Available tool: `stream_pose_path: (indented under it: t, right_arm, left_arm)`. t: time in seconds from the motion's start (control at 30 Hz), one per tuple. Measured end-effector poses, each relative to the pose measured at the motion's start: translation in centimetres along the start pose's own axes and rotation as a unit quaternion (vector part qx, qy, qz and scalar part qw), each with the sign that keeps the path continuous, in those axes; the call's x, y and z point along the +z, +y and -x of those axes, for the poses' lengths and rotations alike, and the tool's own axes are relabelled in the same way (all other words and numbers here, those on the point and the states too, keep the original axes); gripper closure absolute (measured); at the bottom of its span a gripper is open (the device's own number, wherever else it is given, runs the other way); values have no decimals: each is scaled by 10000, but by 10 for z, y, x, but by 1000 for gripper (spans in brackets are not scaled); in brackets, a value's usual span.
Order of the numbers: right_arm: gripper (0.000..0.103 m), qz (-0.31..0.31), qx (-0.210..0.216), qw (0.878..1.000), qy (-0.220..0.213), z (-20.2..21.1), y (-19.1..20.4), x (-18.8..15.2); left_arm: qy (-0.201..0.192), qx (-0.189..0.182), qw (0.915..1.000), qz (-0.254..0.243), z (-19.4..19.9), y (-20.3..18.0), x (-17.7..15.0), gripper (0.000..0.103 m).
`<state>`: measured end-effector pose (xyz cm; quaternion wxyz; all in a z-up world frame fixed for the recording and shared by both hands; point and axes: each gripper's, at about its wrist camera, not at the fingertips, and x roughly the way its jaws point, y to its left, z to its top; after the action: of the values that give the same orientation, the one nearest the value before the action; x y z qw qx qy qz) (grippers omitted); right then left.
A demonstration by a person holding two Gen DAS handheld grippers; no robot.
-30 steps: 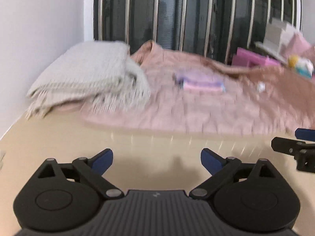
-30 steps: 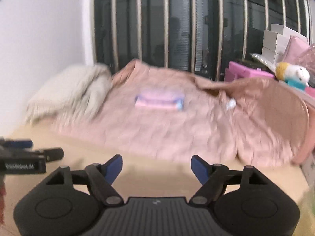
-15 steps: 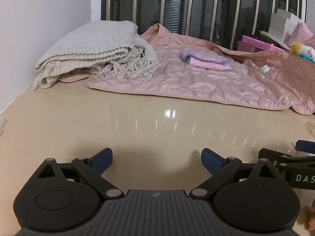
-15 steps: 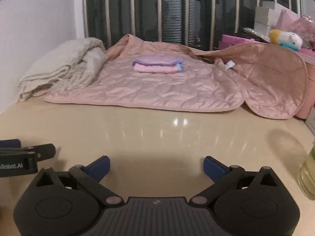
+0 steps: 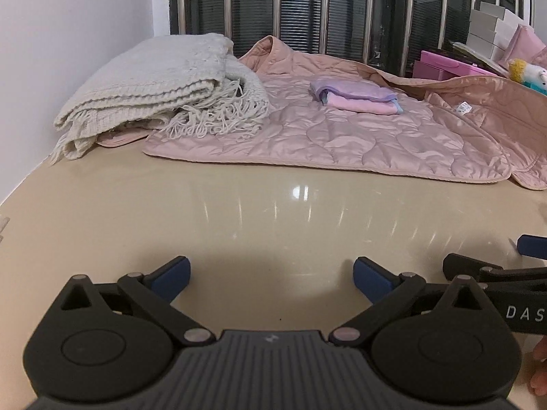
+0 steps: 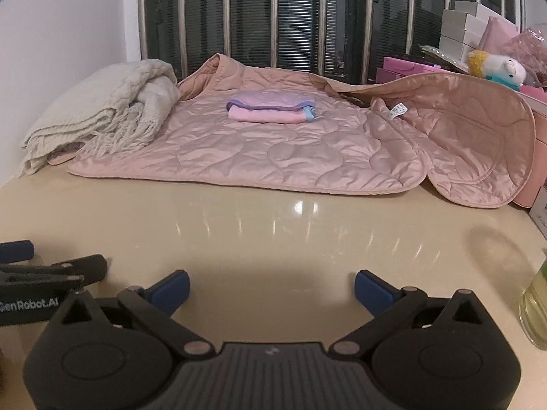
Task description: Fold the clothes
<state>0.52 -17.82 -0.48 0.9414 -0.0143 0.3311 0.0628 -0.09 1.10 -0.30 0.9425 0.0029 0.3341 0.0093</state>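
Note:
A pink quilted garment [image 5: 342,136] [image 6: 273,150] lies spread across the back of the beige table [image 5: 273,218], one side draped up at the right. A small folded pink and purple cloth [image 5: 359,97] [image 6: 270,109] rests on top of it. A folded cream fringed knit [image 5: 164,85] [image 6: 99,119] sits at the left, partly over the garment. My left gripper [image 5: 271,276] hovers open over bare tabletop near the front. My right gripper [image 6: 271,290] stands open beside it, nothing between its fingers. Each gripper's fingers show at the edge of the other's view.
Dark window bars run along the back. Pink and white boxes [image 6: 461,34] and a plush toy [image 6: 499,68] stand at the back right. A clear bottle of yellowish liquid [image 6: 535,307] sits at the right edge near my right gripper. A white wall closes the left.
Both grippers have sunk toward the table and the views have steadied from blur. The right gripper's jaws have spread wider. The clothes have not moved.

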Motion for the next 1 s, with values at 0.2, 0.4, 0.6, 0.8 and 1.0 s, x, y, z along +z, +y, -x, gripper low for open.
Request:
stream_pose_path:
  t: [0.2, 0.4, 0.6, 0.8, 1.0]
  right_arm:
    - [0, 33, 62, 10000, 4, -1, -2, 1]
    - [0, -54, -47, 10000, 0, -1, -3, 1]
    - [0, -25, -27, 10000, 2, -1, -4, 1]
    - [0, -22, -25, 10000, 6, -1, -5, 1]
    - [0, -21, -25, 10000, 4, -1, -5, 1]
  left_arm:
    - [-2, -26, 10000, -27, 1, 0, 0, 1]
    - [-4, -40, 10000, -45, 1, -3, 0, 1]
    - [-5, -122, 9999, -46, 1, 1, -1, 0]
    - [1, -84, 10000, -48, 0, -2, 0, 1]
    - [1, -28, 10000, 15, 0, -2, 0, 1]
